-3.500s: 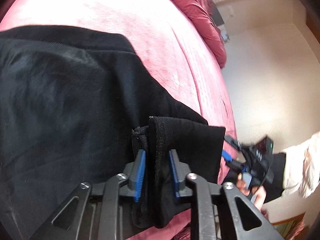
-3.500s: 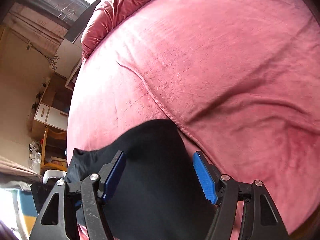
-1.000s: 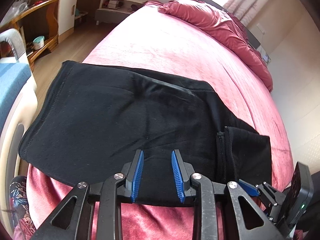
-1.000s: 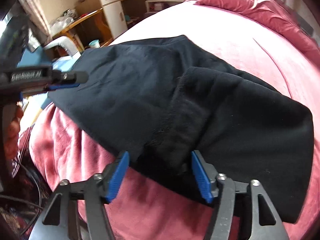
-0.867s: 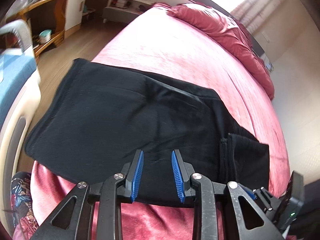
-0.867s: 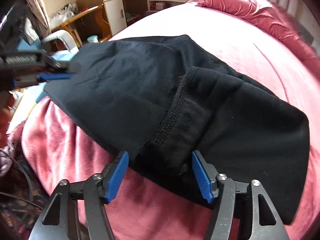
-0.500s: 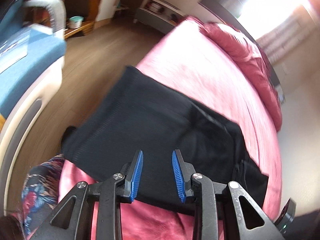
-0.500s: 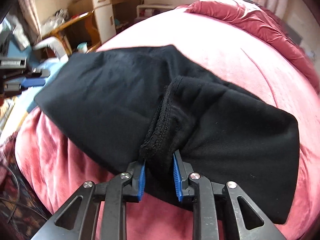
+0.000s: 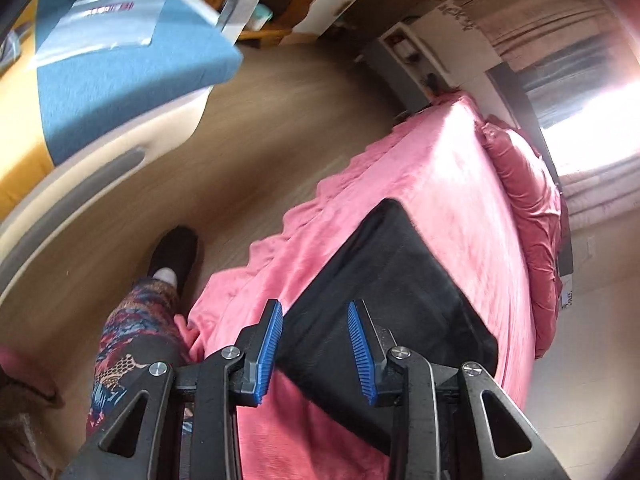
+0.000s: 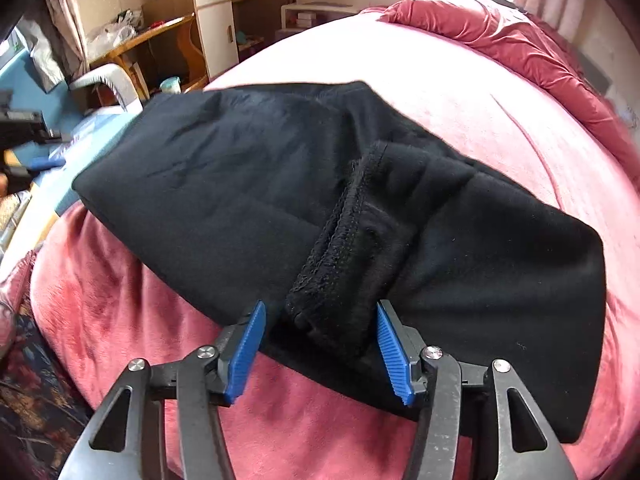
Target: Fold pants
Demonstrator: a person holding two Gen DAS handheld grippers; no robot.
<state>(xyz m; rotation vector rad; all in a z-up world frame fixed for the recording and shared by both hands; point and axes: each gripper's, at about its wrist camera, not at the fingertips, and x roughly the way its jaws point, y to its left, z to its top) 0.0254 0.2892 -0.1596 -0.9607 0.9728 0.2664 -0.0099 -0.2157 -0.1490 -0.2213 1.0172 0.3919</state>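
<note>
Pants [image 10: 248,184]: black, folded into a broad slab, lying on pink bed [image 10: 500,120] near its near edge. Right tongs [image 10: 320,350]: spread, empty; blue pads flank a bunched hem fold at the pants' near edge, not pinching it. Left tongs [image 9: 316,354]: spread, empty, held above the pants' near left part. Red duvet [image 10: 500,36]: heaped at far right.

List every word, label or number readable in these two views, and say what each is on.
None can be read.
Clear plastic sheet on the blue cushion: a red and dark strip, too blurred.
Scrawl on the beige wall: too small and smeared.
Folded black pants: no tag or print visible.
</note>
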